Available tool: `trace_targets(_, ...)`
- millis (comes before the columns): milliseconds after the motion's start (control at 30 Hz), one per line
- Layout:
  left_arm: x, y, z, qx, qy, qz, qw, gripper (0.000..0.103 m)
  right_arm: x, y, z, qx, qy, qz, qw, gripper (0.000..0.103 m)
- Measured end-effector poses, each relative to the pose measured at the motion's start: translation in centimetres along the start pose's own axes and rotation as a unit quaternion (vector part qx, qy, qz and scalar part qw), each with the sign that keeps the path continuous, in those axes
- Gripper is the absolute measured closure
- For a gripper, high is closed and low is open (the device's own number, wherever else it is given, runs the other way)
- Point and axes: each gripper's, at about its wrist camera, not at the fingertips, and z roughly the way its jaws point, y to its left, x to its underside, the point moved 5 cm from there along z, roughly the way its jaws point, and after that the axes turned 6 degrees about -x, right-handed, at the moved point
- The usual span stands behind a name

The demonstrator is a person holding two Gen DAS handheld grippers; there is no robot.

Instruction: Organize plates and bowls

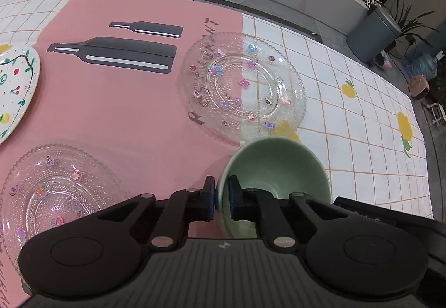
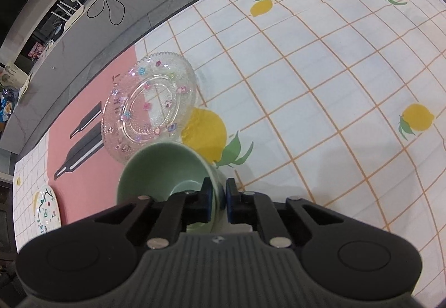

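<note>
1. One green bowl (image 1: 274, 168) sits at the lower centre of the left wrist view, on the worktop (image 1: 348, 140) where the pink mat (image 1: 111, 101) meets the white checked cloth (image 1: 362, 157).
2. Both grippers are clenched on this same bowl. The left gripper (image 1: 222, 192) pinches the bowl's rim at the bowl's left side in its view, one pad outside the wall, one inside.
3. The right gripper (image 2: 218, 195) grasps the rim at the bowl's right side in its view, likewise with one pad on each face of the wall.
4. Two clear glass plates with small coloured stickers are visible: one glass plate (image 1: 242, 87) just above the bowl at centre frame, straddling mat and cloth, and a second glass plate (image 1: 55, 193) at the lower left of the left wrist view, partly hidden by the gripper body.
5. One white painted plate (image 1: 14, 90) lies at the left edge, cut off by the frame.
6. Two black bottle silhouettes (image 1: 117, 54) are printed on the mat, upper left of centre.
7. The right wrist view shows four printed yellow lemons (image 2: 206, 135) on the cloth, one touching the bowl's far side.
</note>
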Motion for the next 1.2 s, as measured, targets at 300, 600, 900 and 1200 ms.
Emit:
trace_targets(300, 0.7, -0.6, -2.1, -0.001, -0.011, 0.006, 0.9999, 0.094, 0.6, 0.2, -1.9, -0.001, -0.004, -0.009, 1.000, 0.097)
trace_targets(600, 3.8, -0.9, -6.4, 0.006, -0.023, -0.005, 0.9997, 0.094, 3.3, -0.8, -6.7, -0.022, -0.020, -0.001, 1.000, 0.097)
trace_targets(900, 8.9, -0.8, -12.1, 0.020, -0.053, 0.007, 0.9984, 0.093, 9.1, -2.2, -12.4, -0.037, -0.042, -0.014, 0.998, 0.097)
trace_targets(1200, 12.9, 2.6, -16.4, 0.049, -0.078, -0.040, 0.9949, 0.092, 14.2, -0.9, -16.9, -0.054, -0.058, -0.049, 0.996, 0.096)
